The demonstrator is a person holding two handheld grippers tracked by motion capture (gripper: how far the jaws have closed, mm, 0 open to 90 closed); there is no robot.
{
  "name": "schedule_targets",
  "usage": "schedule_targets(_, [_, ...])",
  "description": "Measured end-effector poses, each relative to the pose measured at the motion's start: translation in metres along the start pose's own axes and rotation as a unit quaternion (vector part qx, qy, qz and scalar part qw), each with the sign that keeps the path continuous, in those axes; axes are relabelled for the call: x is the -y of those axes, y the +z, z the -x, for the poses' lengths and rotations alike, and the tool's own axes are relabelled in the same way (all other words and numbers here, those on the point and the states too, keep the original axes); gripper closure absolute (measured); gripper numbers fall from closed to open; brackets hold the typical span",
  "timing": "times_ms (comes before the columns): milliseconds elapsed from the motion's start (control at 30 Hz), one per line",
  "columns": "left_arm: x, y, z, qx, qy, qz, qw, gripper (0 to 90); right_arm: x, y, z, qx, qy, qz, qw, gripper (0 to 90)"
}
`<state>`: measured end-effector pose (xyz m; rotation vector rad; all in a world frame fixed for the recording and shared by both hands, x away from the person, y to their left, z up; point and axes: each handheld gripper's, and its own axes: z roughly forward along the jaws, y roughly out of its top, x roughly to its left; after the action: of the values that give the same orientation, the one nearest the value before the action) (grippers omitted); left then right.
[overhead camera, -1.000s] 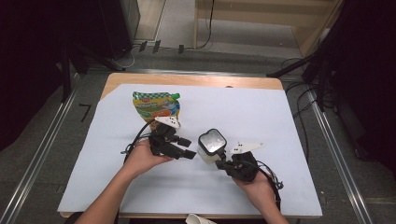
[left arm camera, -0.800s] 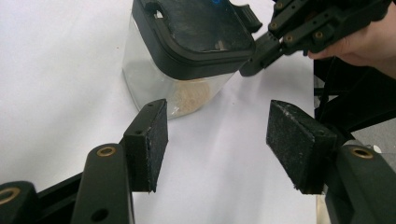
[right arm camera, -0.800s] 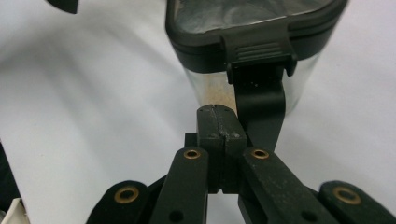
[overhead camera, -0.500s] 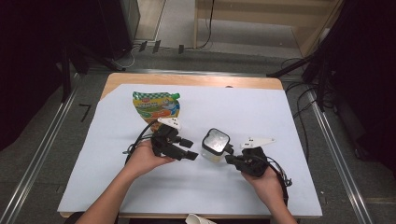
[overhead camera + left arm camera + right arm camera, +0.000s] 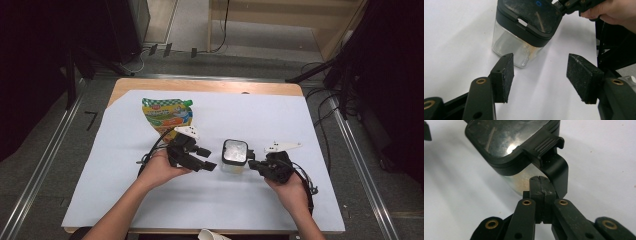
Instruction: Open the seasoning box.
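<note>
The right claw has swung out to the jar's right since a second ago, and the jar has shifted rightward on the bench with it. That claw is now fully closed with nothing between its pads, its tip pressed against the black latch that curves down the jar's side below the lid. The left claw hovers just beside the jar's other side, jaws well apart and empty, with the jar's lower corner just ahead of its pads in the left gripper view.

The jar stands upright near the middle of the white sheet covering the bench, lid on. With no grip steadying the body, a push on the latch looks likely to slide or tip the light jar rather than release the catch. The closed tip could also slip off the ribbed tab. A green pouch lies well behind, clear of any skid.
</note>
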<state>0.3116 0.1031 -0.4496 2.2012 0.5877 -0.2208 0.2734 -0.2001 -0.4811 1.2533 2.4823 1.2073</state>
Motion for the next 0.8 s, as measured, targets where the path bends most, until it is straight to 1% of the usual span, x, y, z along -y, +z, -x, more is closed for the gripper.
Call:
schedule_targets(100, [-0.003, 0.004, -0.001, 0.008, 0.002, 0.004, 1.0000, 36.9, -0.002, 0.002, 0.003, 0.001, 0.000, 0.001, 1.0000, 90.0])
schedule_targets(200, [-0.006, 0.005, -0.004, 0.023, -0.008, 0.003, 0.9997, 34.6, -0.004, 0.003, 0.007, 0.001, 0.003, -0.001, 1.0000, 90.0])
schedule_targets(233, [-0.007, 0.005, -0.004, 0.028, -0.015, 0.003, 0.9995, 34.1, -0.004, 0.003, 0.008, 0.002, 0.001, 0.000, 1.0000, 90.0])
schedule_targets(267, [-0.008, 0.004, -0.005, 0.032, -0.016, 0.007, 0.9993, 33.7, -0.004, 0.003, 0.009, 0.001, 0.002, 0.000, 1.0000, 90.0])
schedule_targets(400, [-0.017, 0.004, -0.009, 0.028, -0.006, 0.004, 0.9996, 31.9, -0.006, 0.003, 0.013, 0.005, 0.005, 0.001, 1.0000, 90.0])
schedule_targets(433, [-0.020, 0.005, -0.011, 0.029, -0.007, 0.006, 0.9995, 31.4, -0.006, 0.004, 0.013, 0.007, 0.008, 0.000, 0.9999, 90.0])
schedule_targets(500, [-0.024, 0.007, -0.014, 0.030, -0.004, 0.008, 0.9995, 30.7, -0.007, 0.004, 0.016, 0.011, 0.006, 0.004, 0.9999, 90.0])
schedule_targets(533, [-0.026, 0.008, -0.015, 0.030, -0.001, 0.006, 0.9995, 29.7, -0.008, 0.005, 0.017, 0.013, 0.012, 0.005, 0.9998, 90.0])
schedule_targets(567, [-0.028, 0.011, -0.016, 0.024, 0.006, 0.003, 0.9997, 29.0, -0.008, 0.005, 0.018, 0.012, 0.013, 0.006, 0.9998, 90.0])
schedule_targets(600, [-0.029, 0.013, -0.016, 0.027, 0.010, 0.001, 0.9996, 28.3, -0.009, 0.005, 0.019, 0.009, 0.017, 0.007, 0.9998, 90.0])
schedule_targets(700, [-0.030, 0.017, -0.018, 0.024, 0.013, 0.005, 0.9996, 27.4, -0.009, 0.000, 0.019, 0.006, 0.019, 0.011, 0.9997, 90.0])
schedule_targets(800, [-0.030, 0.020, -0.020, 0.020, 0.017, -0.002, 0.9997, 27.6, -0.009, -0.007, 0.018, 0.006, 0.017, 0.015, 0.9997, 90.0])
